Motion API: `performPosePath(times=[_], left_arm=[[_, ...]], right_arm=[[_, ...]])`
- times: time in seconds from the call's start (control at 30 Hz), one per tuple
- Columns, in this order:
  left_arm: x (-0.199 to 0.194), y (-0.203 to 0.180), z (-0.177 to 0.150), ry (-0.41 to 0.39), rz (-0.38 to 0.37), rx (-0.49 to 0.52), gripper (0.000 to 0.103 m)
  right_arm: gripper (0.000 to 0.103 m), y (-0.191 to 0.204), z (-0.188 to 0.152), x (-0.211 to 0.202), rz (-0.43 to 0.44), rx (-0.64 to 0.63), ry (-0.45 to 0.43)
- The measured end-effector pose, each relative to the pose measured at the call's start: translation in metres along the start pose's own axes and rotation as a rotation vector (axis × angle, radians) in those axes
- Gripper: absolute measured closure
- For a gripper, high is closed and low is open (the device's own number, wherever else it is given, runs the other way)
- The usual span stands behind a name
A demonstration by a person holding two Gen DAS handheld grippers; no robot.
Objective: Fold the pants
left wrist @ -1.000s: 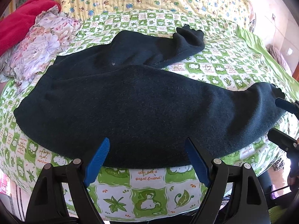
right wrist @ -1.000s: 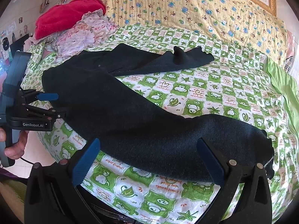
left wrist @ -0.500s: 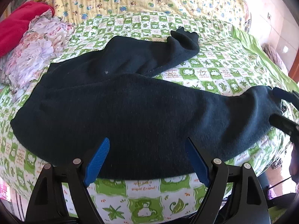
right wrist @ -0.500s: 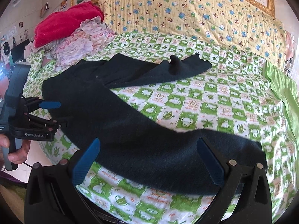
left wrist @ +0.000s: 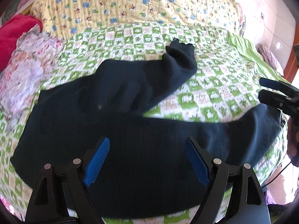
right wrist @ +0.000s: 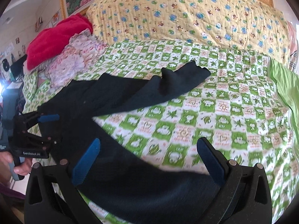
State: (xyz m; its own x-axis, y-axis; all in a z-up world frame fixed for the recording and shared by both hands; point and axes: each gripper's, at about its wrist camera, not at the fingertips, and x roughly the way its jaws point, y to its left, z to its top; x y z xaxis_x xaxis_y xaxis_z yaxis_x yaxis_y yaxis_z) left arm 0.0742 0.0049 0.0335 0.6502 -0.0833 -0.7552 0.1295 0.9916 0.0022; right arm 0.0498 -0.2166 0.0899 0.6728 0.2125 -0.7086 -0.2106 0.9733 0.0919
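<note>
Dark navy fleece pants (left wrist: pixel 119 130) lie spread across the green-and-white checked bedsheet (left wrist: pixel 214 82), filling the lower half of both wrist views. Their near leg runs left to right along the lower edge of the left wrist frame; the far leg angles toward the upper centre, its cuff (left wrist: pixel 182 55) well apart from the near one.

Left gripper (left wrist: pixel 147 158) hangs over the waist end with its blue pads wide apart, holding nothing. Right gripper (right wrist: pixel 149 158) sits just as wide over the near leg's cuff end, also empty.

Judging by this layout, the right gripper is nearer that cuff, so the next fold likely carries the near leg up toward the far one.
</note>
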Motion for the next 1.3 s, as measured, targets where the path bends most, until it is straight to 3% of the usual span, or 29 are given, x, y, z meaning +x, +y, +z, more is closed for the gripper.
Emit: performPosePath(times=[0.5,0.8,0.9,1.03,1.3], left_arm=[[0.047,-0.001,0.081,-0.001,-0.054,0.047,0.02],[0.09,0.001,0.129,0.038,-0.111,0.094,0.02],[0.111,0.002,0.144,0.072,-0.163,0.106,0.02],[0.14,-0.001,0.162,0.117,-0.215,0.119,0.02],[0.196,-0.009,0.185,0.193,-0.245,0.162,0.02]], right_arm=[[0.0,-0.049,0.079,0.06,0.052,0.034,0.055],[0.0,-0.084,0.129,0.11,0.067,0.07,0.088],[0.001,-0.094,0.145,0.132,0.05,0.078,0.103],[0.01,-0.111,0.167,0.162,0.037,0.093,0.107],[0.027,-0.15,0.202,0.233,-0.005,0.15,0.157]])
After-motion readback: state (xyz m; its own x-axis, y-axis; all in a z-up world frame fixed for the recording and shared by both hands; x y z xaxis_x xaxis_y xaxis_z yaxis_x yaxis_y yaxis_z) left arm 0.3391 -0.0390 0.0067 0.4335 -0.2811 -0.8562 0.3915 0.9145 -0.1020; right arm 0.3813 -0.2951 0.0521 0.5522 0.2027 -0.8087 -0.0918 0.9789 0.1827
